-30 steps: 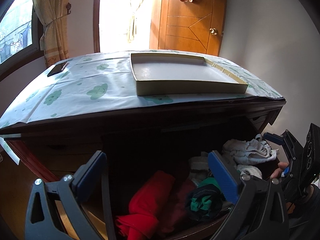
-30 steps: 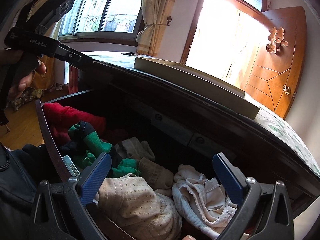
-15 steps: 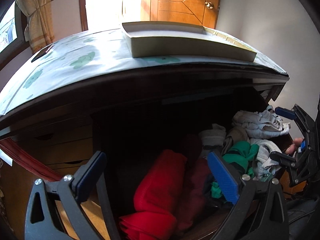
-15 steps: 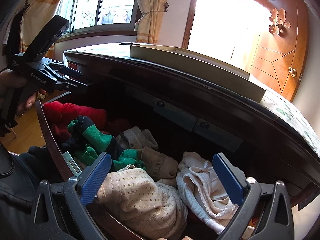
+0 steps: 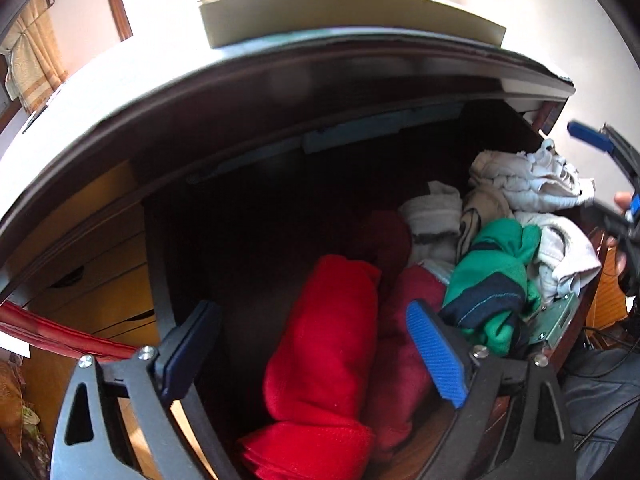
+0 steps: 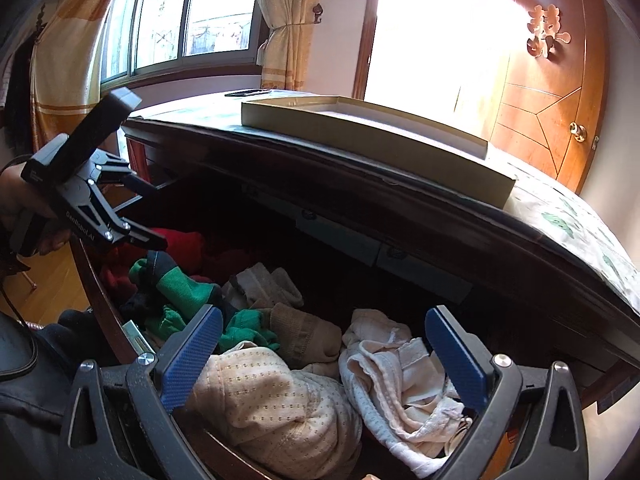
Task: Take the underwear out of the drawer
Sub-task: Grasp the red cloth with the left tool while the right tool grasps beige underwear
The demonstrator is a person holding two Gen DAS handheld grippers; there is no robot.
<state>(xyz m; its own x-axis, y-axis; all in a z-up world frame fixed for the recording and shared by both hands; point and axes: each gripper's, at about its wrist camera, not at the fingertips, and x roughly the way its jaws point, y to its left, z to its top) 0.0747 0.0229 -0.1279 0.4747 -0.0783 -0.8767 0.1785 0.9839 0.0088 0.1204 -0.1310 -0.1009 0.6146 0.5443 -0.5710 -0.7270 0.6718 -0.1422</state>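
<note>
The dark wooden drawer [image 6: 96, 280] stands pulled out, full of clothes. My left gripper [image 5: 316, 348] points down into its left part over a folded red garment [image 5: 328, 340]. Its jaws are closing, with the red cloth lying between them and the pads clear of it. In the right wrist view the left gripper [image 6: 154, 216] hangs above the red pile. My right gripper [image 6: 324, 356] is open just above cream dotted underwear [image 6: 272, 404] and white underwear [image 6: 392, 376], touching neither. Green and navy socks [image 5: 492, 276] lie in the middle.
The dresser top overhangs the back of the drawer and carries a shallow cardboard box [image 6: 360, 128] and a phone [image 6: 248, 92] on a patterned cover [image 6: 568, 216]. A wooden door [image 6: 552, 92] stands behind. A hand [image 6: 16, 196] holds the left gripper.
The left gripper has sunk and tipped down towards the red garment, and its jaws have narrowed a little. The right gripper has stayed almost in place over the pale underwear.
</note>
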